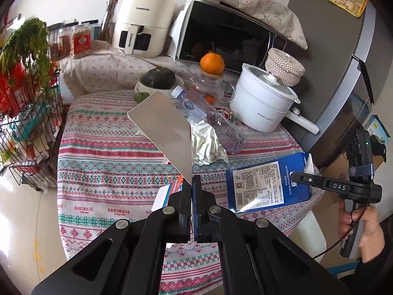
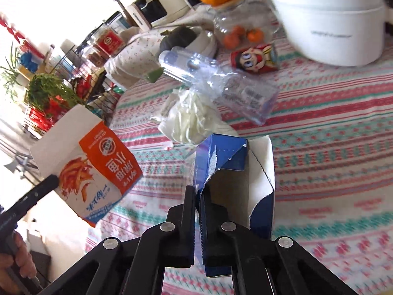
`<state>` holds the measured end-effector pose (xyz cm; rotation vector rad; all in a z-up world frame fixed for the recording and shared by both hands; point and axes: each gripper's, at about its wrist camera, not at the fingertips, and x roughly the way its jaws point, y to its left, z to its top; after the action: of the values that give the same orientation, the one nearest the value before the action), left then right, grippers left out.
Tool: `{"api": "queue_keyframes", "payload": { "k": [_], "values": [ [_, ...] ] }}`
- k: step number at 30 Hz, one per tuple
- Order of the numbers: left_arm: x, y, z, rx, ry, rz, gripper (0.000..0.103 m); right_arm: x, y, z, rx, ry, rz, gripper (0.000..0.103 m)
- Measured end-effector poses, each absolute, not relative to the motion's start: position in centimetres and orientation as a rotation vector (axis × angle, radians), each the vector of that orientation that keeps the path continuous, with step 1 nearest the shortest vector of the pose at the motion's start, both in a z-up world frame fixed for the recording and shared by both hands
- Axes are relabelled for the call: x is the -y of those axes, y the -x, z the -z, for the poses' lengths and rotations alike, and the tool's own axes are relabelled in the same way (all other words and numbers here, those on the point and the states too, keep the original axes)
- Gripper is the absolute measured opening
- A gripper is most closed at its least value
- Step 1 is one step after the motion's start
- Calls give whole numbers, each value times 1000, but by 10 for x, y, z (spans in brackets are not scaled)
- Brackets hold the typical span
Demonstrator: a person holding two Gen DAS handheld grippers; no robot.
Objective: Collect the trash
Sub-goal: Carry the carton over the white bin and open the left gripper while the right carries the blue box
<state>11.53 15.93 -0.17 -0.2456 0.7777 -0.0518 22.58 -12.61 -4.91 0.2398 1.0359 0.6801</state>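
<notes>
Right wrist view: right claw (image 2: 197,191) clenched on torn wall of empty blue carton (image 2: 235,172), lifted off the bench (image 2: 331,147); light, crushable card, best pinched at that rim.

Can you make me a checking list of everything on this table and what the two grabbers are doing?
Surface: patterned tablecloth over a round table.
Job's things: orange carton, blue carton, crumpled tissue, empty plastic bottle.
Clutter: white pot, tangerine, air fryer, microwave.
Grippers: left gripper shut on orange carton; right gripper shut on blue carton.
Cables: black cord below the right gripper.
Surroundings: wire rack, fridge.
</notes>
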Motion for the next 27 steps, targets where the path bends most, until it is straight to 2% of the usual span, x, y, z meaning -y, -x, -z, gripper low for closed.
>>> {"api": "queue_keyframes", "payload": {
  "k": [11,15,21,27],
  "values": [
    [-89,-108,1,-806,223,250,0,199,-151,18,-960,-210,-455,2],
    [-54,-103,6,-827,197,335,0,234,-131,17,-962,-273,-384,2],
    [4,-88,10,-850,142,485,0,277,-108,0,-893,-218,-270,2],
    [74,-76,22,-886,50,637,0,325,-90,6,-896,-193,-152,2]
  ]
}}
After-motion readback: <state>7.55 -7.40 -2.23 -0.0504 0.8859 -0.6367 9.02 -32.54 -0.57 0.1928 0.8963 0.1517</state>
